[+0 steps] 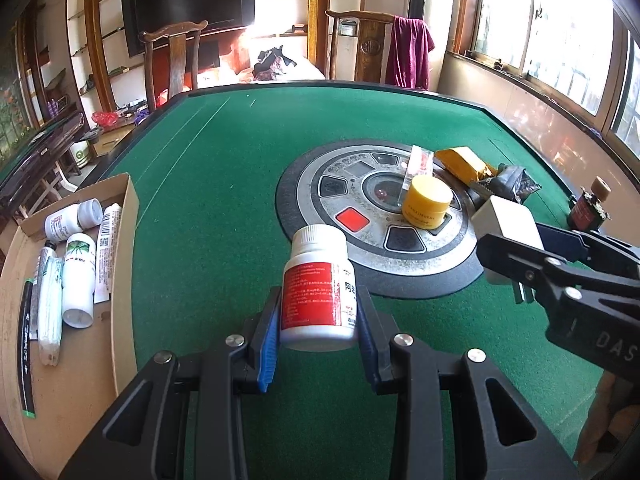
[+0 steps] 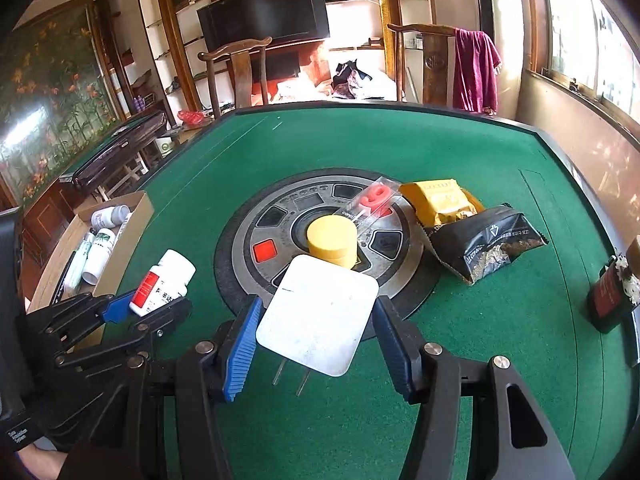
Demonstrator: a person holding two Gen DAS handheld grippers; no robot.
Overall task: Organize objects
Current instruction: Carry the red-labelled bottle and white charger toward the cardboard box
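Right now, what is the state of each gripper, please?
Left gripper: closed, holding the white pill bottle.
Right gripper: closed, holding the white plug adapter.

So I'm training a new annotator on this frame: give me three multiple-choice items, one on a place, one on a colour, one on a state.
1. Where does the yellow jar stand?
A. in the cardboard box
B. on the round centre panel of the table
C. on a chair

2. What colour is the label on the pill bottle?
A. red
B. blue
C. green

3. What does the right gripper hold?
A. nothing, it is open
B. the black snack bag
C. the white plug adapter

Key: 1 B, the jar sits on the centre panel. 2 A, a red panel covers the bottle's side. 3 C, both fingers press the plug adapter, its prongs hanging below.
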